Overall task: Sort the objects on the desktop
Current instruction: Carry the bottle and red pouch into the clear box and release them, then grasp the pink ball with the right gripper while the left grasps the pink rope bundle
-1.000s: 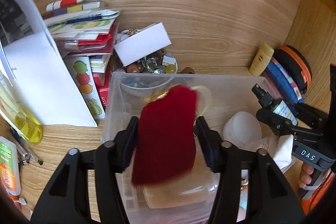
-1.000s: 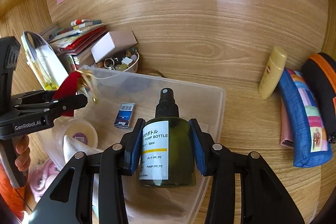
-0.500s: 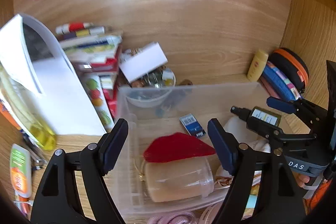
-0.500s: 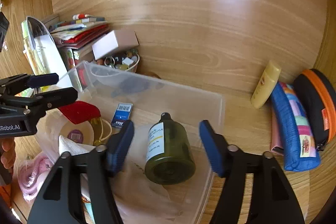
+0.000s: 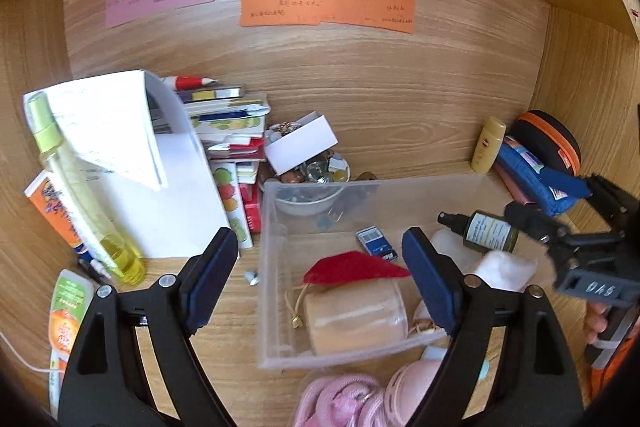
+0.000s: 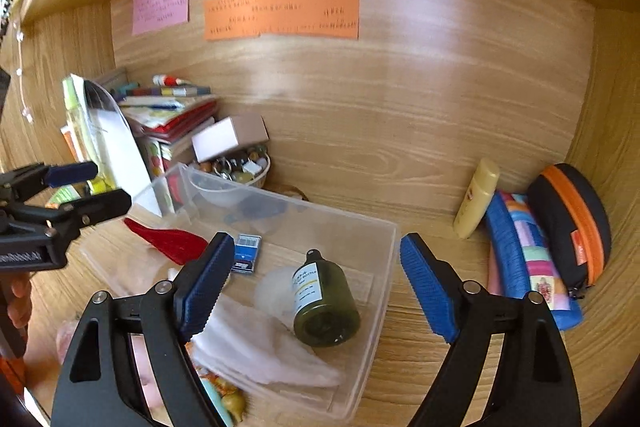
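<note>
Clear bin (image 6: 384, 259) centre: green bottle (image 6: 326, 301), red pouch (image 5: 352, 269) | both jaws opening, empty | books (image 5: 236, 131) upper left | wooden desk (image 6: 460, 367)

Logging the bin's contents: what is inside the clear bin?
In the bin: green bottle, red pouch, blue packet, jar, white tissue. Anything beneath these is hidden.

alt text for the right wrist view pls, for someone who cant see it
The right gripper, jaws opening with nothing between the pads, hovers over a clear plastic bin where a dark green spray bottle lies on its side. The left gripper is at the left edge; pouches rest on the wooden desk at right.
</note>
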The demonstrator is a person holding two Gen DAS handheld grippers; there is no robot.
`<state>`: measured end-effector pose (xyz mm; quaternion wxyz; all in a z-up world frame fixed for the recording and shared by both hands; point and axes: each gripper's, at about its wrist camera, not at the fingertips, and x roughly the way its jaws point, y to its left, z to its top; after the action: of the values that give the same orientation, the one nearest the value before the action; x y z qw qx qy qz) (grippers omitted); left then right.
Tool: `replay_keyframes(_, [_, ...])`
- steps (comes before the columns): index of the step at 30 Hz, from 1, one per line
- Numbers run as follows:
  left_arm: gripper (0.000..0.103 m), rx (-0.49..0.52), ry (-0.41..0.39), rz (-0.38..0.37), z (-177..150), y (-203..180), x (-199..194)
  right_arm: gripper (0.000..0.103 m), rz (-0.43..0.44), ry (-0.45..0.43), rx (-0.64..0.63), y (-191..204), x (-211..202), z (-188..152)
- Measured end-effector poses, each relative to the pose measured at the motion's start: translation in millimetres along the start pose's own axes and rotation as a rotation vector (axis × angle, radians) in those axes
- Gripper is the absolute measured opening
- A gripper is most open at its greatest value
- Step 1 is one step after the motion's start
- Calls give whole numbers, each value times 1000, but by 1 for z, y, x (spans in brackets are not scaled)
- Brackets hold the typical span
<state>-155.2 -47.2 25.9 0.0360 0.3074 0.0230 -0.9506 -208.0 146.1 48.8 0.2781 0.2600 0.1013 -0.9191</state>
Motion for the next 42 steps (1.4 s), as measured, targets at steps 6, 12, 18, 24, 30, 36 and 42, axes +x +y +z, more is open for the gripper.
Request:
replay_keyframes(6, [85, 18, -1, 12, -13, 4, -22, 83, 12, -34, -17, 7, -29, -8])
replay_keyframes(12, [91, 38, 3, 18, -31, 8, -40, 83, 26, -23, -39, 17, -43, -24])
replay_keyframes(18, [91, 45, 59, 22, -55, 14, -43, 83, 37, 43, -56, 26, -40, -49])
replay_keyframes(24, [91, 47, 102, 37, -80, 19, -46, 83, 114, 131, -33, 37, -34, -71])
replay_keyframes(30, [91, 11, 142, 45, -102, 32, -51, 83, 216, 189, -67, 64, -26, -84])
replay_keyframes(36, [91, -16, 168, 32, -115, 43, -55, 83, 252, 248, -127, 94, -2, -90])
replay_keyframes(42, [91, -6, 178, -4, -122, 41, -56, 81, 304, 315, -131, 106, 20, -92])
